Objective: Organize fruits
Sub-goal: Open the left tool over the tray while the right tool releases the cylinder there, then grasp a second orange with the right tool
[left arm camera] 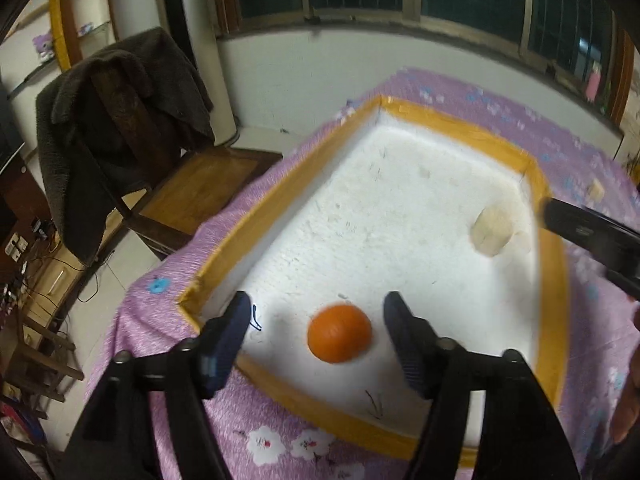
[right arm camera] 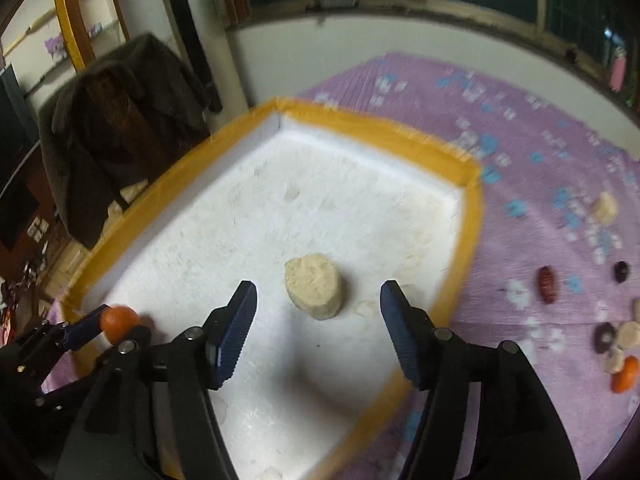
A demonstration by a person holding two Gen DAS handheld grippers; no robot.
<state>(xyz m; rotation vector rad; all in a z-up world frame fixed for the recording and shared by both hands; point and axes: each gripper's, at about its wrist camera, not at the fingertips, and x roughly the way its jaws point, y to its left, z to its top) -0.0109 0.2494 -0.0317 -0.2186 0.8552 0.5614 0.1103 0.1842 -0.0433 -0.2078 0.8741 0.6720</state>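
Orange (left arm camera: 340,333) blurred between open left claw (left arm camera: 316,332).

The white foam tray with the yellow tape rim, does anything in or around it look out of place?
Inside the tray, the orange and the pale chunk sit apart and upright. What stands out is beyond the tray's right side: several pieces lie scattered on the purple cloth, including a dark red one and another orange piece.

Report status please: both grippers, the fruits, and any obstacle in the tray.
Left gripper open, orange between its jaws, untouched. Right gripper open, pale chunk on white tray. More pieces wait on cloth. Nothing in the way.
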